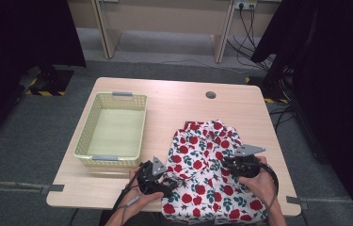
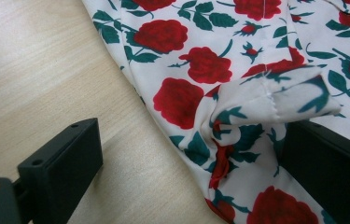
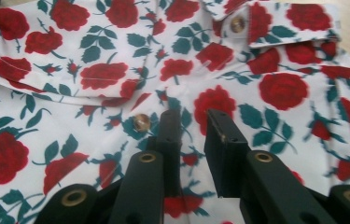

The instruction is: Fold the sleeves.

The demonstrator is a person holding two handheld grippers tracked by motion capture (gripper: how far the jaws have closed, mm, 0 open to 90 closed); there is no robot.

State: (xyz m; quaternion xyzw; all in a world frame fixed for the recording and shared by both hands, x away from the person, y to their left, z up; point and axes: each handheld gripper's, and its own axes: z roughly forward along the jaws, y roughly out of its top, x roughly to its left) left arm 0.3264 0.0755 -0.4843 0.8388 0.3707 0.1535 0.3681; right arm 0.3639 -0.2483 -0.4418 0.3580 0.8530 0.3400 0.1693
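From the high view we see a white shirt printed with red roses (image 1: 204, 165) spread flat on the right half of the wooden table (image 1: 174, 99), its near hem reaching the table's front edge, while a pale yellow plastic basket (image 1: 85, 136) stands to its left, well apart from the cloth. The left gripper (image 1: 167, 186) sits at the shirt's near left edge, held in the person's left hand (image 1: 139, 195), and the right gripper (image 1: 228, 165) rests over the shirt's right side, held in the right hand (image 1: 261, 181) (each carries a grey three-cornered plate on top). In the left gripper view we look along two black jaws standing wide apart: one lies over bare wood, the other sits on the fabric, and a bunched, folded-over bit of the shirt's edge (image 2: 266, 100) lies between them, beside the jaw on the cloth; the pads do not press on it, so we call this gripper released. In the right gripper view the shirt (image 3: 93, 74) lies beneath the jaws, with a brown button (image 3: 141, 122) just beside one jaw tip and a second button (image 3: 237, 23) farther up near a folded flap. These jaws stand close together with a narrow gap left, over the cloth, and we cannot tell whether any fabric is pinched between them.
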